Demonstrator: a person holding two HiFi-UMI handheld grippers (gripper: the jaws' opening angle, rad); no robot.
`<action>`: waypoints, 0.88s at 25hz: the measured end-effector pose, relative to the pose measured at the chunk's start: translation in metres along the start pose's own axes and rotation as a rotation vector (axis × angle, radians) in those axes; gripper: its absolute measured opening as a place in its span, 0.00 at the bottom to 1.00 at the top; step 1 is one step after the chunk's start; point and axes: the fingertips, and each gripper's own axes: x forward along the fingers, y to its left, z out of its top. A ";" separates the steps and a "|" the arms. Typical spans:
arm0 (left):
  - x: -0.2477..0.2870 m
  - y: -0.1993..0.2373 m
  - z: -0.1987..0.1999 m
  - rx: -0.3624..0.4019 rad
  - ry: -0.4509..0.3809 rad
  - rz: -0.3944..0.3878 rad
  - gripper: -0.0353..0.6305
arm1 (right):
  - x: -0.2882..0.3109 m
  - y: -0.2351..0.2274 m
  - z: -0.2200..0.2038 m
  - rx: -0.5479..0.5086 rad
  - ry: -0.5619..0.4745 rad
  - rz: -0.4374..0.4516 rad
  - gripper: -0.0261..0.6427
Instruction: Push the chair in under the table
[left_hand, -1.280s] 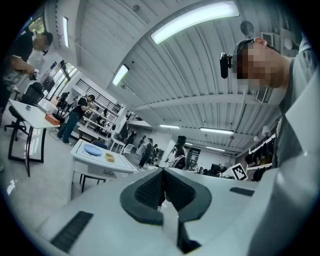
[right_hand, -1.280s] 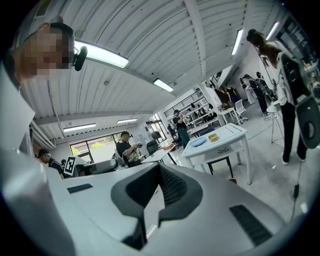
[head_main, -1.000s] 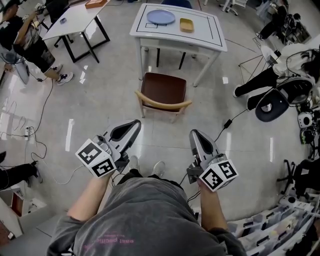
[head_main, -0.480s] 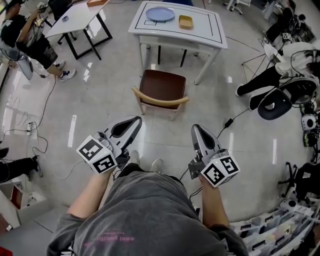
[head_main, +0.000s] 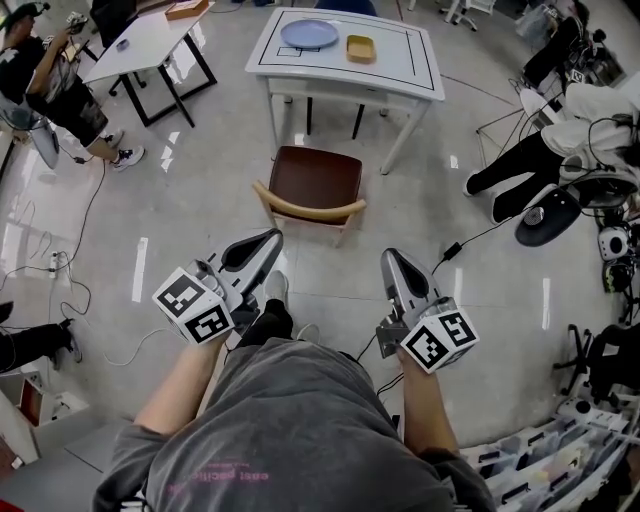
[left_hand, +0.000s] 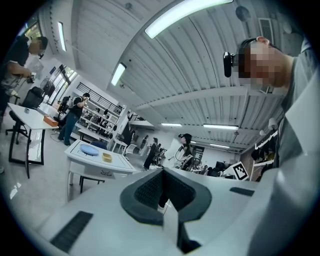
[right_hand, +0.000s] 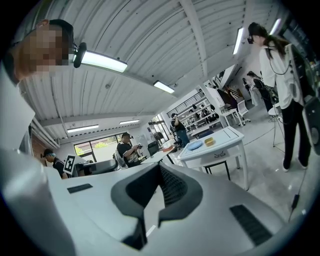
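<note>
Yet to start: holds left gripper (head_main: 266, 240) and right gripper (head_main: 392, 257) closed, empty, short of chair (head_main: 318, 182) standing outside table (head_main: 405, 55).

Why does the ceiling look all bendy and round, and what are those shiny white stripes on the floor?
Head view: the stripes are glare from lamps on the glossy floor. Left gripper view: the wide lens curves the ceiling and darkens the corners, and the left hand-held gripper looks soft up close. Right gripper view: same bending, with a bright ceiling light.
</note>
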 end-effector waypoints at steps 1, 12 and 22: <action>0.004 0.001 0.001 0.001 -0.001 -0.004 0.05 | 0.001 -0.003 0.002 -0.001 -0.001 -0.002 0.04; 0.043 0.040 0.002 -0.023 0.011 -0.022 0.05 | 0.038 -0.037 0.004 0.012 0.033 -0.031 0.04; 0.078 0.126 0.013 -0.070 0.039 -0.014 0.05 | 0.126 -0.063 -0.001 0.041 0.095 -0.043 0.04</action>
